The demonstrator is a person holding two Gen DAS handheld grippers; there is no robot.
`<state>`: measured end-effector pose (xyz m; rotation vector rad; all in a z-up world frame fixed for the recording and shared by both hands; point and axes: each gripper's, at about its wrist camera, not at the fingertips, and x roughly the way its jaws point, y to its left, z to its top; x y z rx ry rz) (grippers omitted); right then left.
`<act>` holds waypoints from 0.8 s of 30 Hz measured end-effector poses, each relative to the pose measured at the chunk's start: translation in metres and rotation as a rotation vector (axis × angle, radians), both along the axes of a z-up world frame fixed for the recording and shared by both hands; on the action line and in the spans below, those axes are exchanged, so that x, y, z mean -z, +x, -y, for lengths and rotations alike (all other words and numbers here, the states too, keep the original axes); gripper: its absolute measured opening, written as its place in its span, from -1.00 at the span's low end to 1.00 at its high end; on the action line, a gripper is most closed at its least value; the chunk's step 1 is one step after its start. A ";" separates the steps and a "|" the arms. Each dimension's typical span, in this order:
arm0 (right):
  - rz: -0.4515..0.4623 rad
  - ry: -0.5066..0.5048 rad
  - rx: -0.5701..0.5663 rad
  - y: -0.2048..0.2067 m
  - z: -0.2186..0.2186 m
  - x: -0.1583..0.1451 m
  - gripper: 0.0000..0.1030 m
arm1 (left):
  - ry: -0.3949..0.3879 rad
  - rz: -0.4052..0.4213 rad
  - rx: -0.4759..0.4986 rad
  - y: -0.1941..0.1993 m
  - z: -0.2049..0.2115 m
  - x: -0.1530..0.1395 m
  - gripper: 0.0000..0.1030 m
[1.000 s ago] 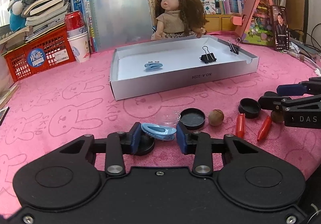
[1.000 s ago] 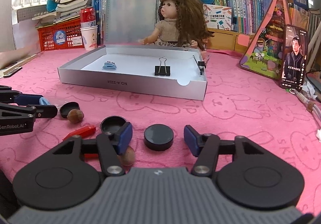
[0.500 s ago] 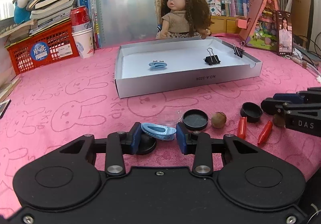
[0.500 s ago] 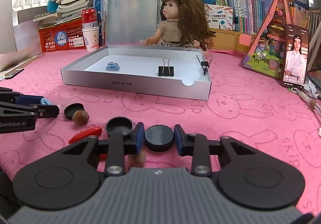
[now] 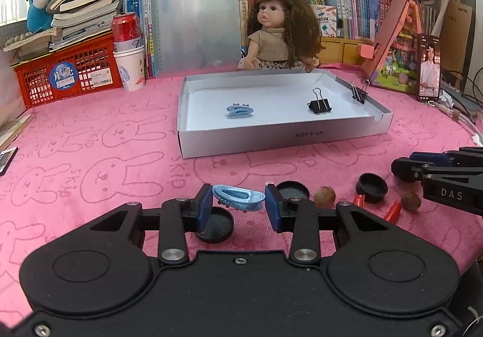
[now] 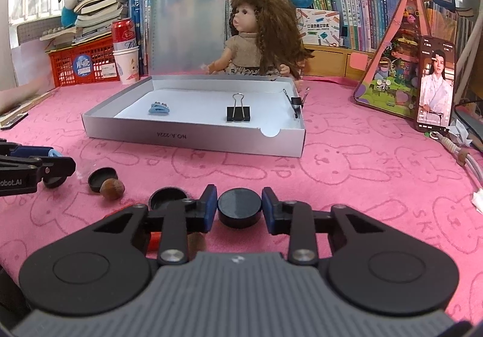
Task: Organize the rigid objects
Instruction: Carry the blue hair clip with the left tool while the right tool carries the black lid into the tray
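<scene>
- Right now both grippers are loaded, so this looks like the pick step with the carry to the grey box (image 5: 283, 137) up next.
- Left gripper (image 5: 238, 204) is clamped across the length of a blue hair clip (image 5: 238, 197), pads on both ends, the clip lifted a little clear of the pink cloth (image 5: 90, 155), near the box's front wall.
- Right gripper (image 6: 239, 207) has just been closing, and its blue pads now sit against both sides of a black round cap (image 6: 239, 207), also in front of the box; whether the cap is off the cloth yet, I can't say.
- Already inside the box: another blue hair clip (image 5: 240, 110) toward its left, a black binder clip (image 5: 319, 104) toward its right, and a second binder clip (image 5: 358, 93) pinched onto the right wall.
- Waiting in front of the box: an open black cap (image 5: 292, 190), another cap (image 5: 372, 187), two brown nuts (image 5: 324, 194), red pieces (image 5: 392, 210), and a flat black lid (image 5: 215, 223) under the left gripper.
- Next move, as I judge it: raise each piece above the box's front wall, travel forward, and release over bare white floor.
- Sorting suggests the held clip lands beside its twin, the cap in open space.
- Watch the hard, smooth cap: it could slip in the pinch.
</scene>
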<state>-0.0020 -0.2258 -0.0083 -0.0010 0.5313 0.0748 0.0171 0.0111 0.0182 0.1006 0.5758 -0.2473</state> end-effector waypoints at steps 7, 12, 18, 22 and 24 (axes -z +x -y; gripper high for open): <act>0.004 0.004 0.014 0.005 0.003 -0.005 -0.28 | -0.017 0.014 0.001 0.003 0.002 -0.006 -0.31; 0.002 0.016 0.027 0.011 0.005 -0.009 -0.28 | -0.038 0.016 0.000 0.009 0.005 -0.012 -0.31; 0.014 0.027 0.038 0.020 0.007 -0.017 -0.28 | -0.053 0.028 0.004 0.019 0.011 -0.019 -0.31; 0.029 0.027 0.045 0.029 0.007 -0.025 -0.28 | -0.080 0.024 0.011 0.030 0.013 -0.025 -0.31; 0.033 0.034 0.050 0.034 0.008 -0.027 -0.28 | -0.085 0.026 0.012 0.036 0.015 -0.027 -0.31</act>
